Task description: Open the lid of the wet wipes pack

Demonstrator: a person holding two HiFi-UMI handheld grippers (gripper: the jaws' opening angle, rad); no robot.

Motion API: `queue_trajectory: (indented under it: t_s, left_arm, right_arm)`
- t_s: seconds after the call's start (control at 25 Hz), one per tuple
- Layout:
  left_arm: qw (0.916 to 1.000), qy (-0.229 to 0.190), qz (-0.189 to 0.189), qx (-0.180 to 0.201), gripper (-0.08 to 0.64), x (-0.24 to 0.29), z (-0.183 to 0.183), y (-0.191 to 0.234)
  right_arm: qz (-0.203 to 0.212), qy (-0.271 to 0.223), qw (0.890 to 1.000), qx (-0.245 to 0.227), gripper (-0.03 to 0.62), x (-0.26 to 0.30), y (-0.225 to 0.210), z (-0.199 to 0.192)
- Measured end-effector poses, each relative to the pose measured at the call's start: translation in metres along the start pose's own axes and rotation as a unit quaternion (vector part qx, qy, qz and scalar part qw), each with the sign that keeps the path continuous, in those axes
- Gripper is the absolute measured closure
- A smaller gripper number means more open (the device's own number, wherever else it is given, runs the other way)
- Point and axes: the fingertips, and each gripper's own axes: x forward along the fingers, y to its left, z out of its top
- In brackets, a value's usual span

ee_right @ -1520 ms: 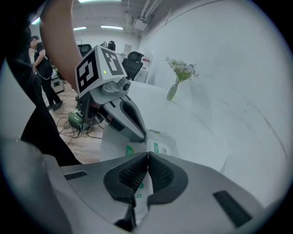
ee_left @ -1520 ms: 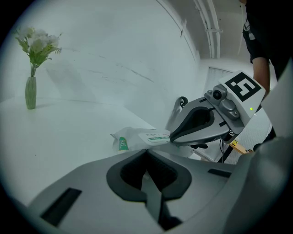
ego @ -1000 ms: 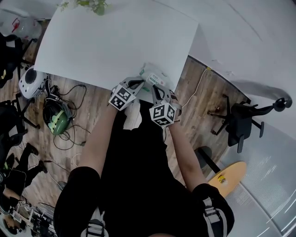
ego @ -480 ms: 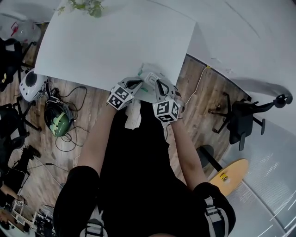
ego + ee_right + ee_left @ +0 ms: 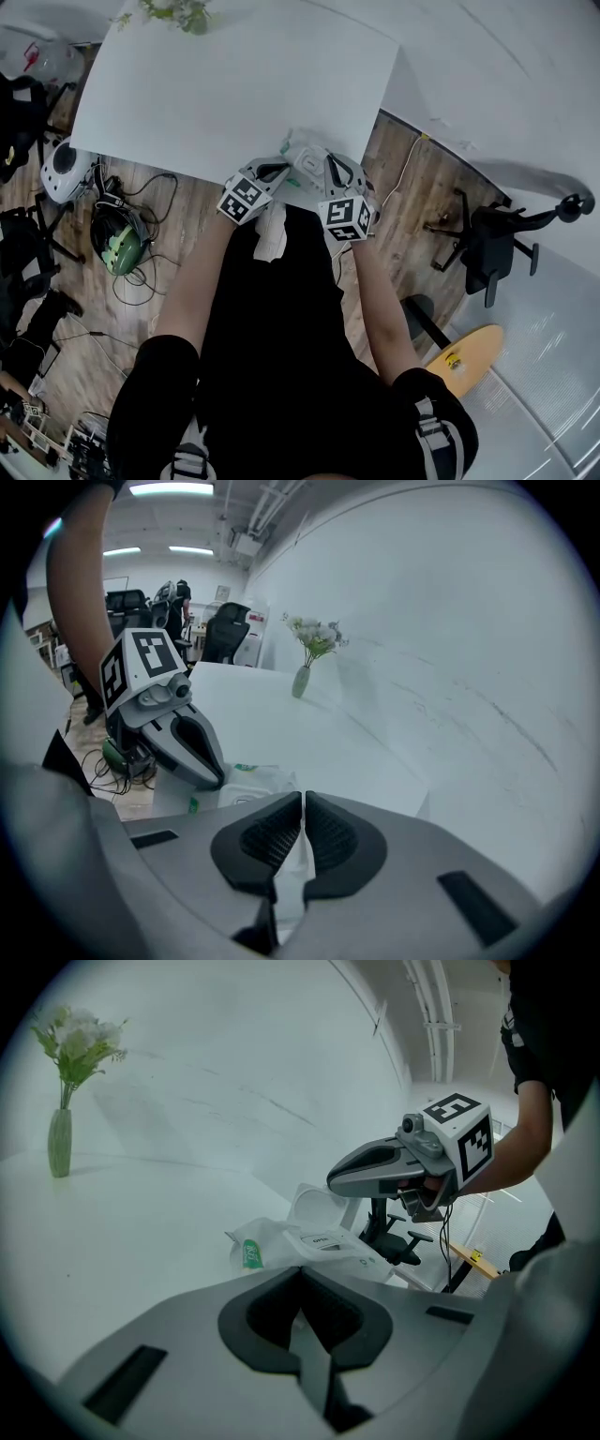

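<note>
Bright, even indoor light comes from ceiling strips (image 5: 164, 489), far top in the right gripper view. The white surface (image 5: 234, 84) glares, washed out. Gripper views bulge, corners black; the left hand-held gripper (image 5: 302, 1283) looks soft.

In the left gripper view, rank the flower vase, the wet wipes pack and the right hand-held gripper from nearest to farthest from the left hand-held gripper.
1. The wet wipes pack, just ahead of the jaws.
2. The right hand-held gripper, above the pack's far end, at the raised lid.
3. The flower vase, far left on the table.
</note>
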Motion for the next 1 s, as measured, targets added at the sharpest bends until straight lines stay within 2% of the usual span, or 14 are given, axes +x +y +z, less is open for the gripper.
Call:
queue_trajectory:
  t_s: [0.28,0.4,1.0]
  left_arm:
    - [1.0000,-0.001,-0.001,0.000,0.537,0.000,0.001,0.002]
    - [1.0000,-0.001,0.001,0.000,0.537,0.001,0.003,0.002]
    - [1.0000,0.003,0.002,-0.006,0.537,0.004,0.003,0.009]
  right_arm:
    - [-0.011,-0.006,1.000,0.017,0.560,0.007,-0.017,-0.004]
    - [-0.014,0.006,1.000,0.009,0.575,0.011,-0.026,-0.013]
    - [0.005,0.041,0.999,0.028,0.575,0.043,-0.036,-0.053]
